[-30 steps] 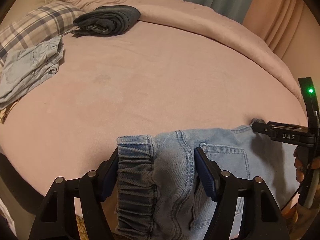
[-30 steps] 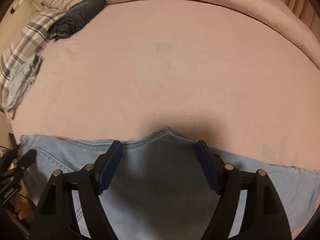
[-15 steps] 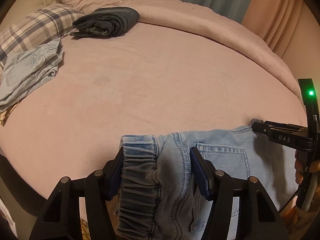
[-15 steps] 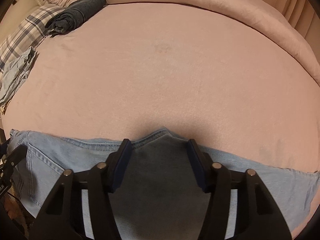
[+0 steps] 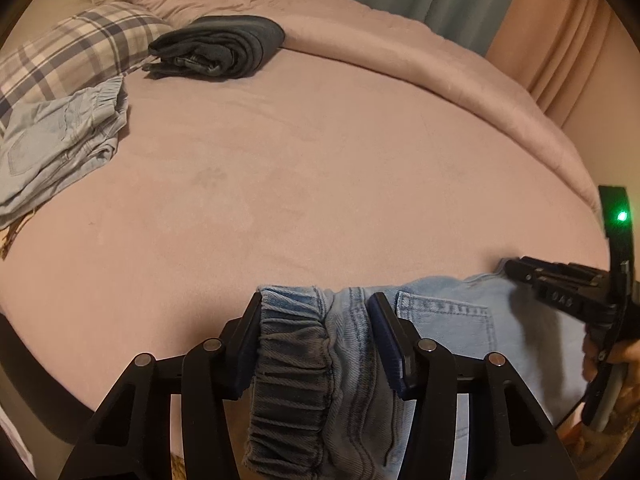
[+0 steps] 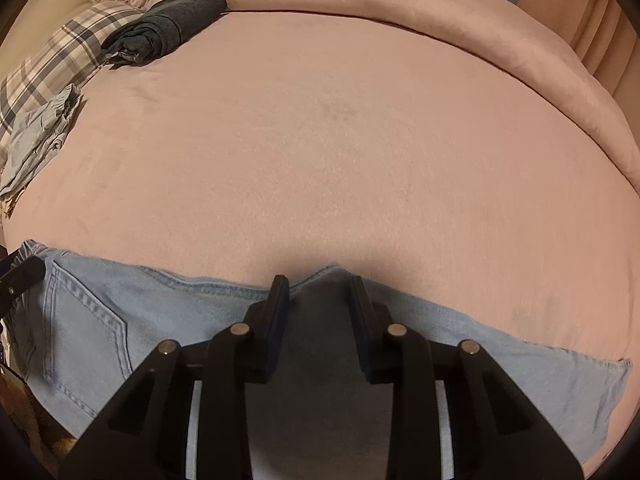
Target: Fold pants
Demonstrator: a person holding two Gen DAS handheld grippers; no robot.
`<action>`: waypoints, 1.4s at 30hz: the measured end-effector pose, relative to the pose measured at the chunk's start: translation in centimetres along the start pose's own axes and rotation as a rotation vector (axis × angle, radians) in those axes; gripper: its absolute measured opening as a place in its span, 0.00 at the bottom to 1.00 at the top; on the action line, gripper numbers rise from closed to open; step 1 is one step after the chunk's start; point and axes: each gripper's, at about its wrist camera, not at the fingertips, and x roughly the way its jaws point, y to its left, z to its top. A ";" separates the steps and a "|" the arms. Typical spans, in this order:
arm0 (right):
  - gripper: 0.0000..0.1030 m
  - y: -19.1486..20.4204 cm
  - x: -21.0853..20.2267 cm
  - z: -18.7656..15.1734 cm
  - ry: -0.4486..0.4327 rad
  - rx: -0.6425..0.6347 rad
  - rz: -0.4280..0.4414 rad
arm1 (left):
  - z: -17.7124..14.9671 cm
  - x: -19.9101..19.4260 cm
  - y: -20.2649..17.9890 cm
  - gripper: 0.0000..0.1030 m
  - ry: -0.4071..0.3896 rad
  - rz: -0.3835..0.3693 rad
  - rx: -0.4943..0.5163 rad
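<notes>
- The light blue denim pants (image 5: 440, 320) lie along the near edge of the pink bed (image 5: 320, 180), partly hanging over it.
- The left tongs (image 5: 316, 340) have just been closing on the gathered stretchy waistband (image 5: 292, 360). Both pads now look pressed on the bunched cloth, so they seem to be gripping it.
- The right tongs (image 6: 318, 312) have just been closing too, around a raised bump of cloth (image 6: 320, 280) in the middle of the pants. One cannot tell if they pinch it yet.
- With both ends caught, the pants are likely ready to be lifted and folded over.
- Dark folded pants (image 5: 216, 48) and a pale blue pile (image 5: 60, 140) sit far off by the plaid pillow (image 5: 80, 48).
</notes>
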 end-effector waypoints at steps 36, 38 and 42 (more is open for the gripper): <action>0.62 -31.0 -15.7 -32.0 -0.199 1.134 -0.313 | -5.4 -2.1 2.4 0.37 0.158 -0.085 -0.227; 0.61 -31.3 -15.2 -32.1 -0.211 1.148 -0.274 | -5.3 -2.2 2.4 0.37 0.162 -0.088 -0.233; 0.47 -31.2 -14.7 -31.0 -0.228 1.149 -0.235 | -5.3 -2.2 2.2 0.37 0.162 -0.091 -0.231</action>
